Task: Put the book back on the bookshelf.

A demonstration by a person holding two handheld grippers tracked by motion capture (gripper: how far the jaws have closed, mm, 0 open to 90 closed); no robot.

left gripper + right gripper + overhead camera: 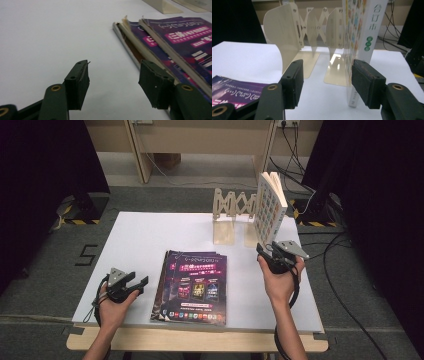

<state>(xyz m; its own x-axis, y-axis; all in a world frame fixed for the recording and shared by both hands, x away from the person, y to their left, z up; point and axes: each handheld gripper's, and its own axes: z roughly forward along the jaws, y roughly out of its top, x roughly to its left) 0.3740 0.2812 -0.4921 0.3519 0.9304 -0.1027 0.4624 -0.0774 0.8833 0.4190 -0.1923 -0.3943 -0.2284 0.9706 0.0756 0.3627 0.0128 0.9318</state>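
Observation:
A stack of purple-covered magazines (195,287) (180,42) lies flat in the middle of the white table (135,240). At the back stands a cream folding book rack (232,210) (284,32). A white book (270,210) (362,30) stands upright at its right end. My left gripper (141,282) (113,67) rests low just left of the stack, open, with bare table between its pads. My right gripper (265,251) (327,72) is held open just in front of the upright book. The book's spine lines up with the right pad, and neither pad presses on it.
Black curtains hang on both sides. Cables (345,285) trail over the grey floor to the right of the table. A black "5" (86,254) is marked on the floor at left. A wooden frame's legs (140,155) stand behind the table.

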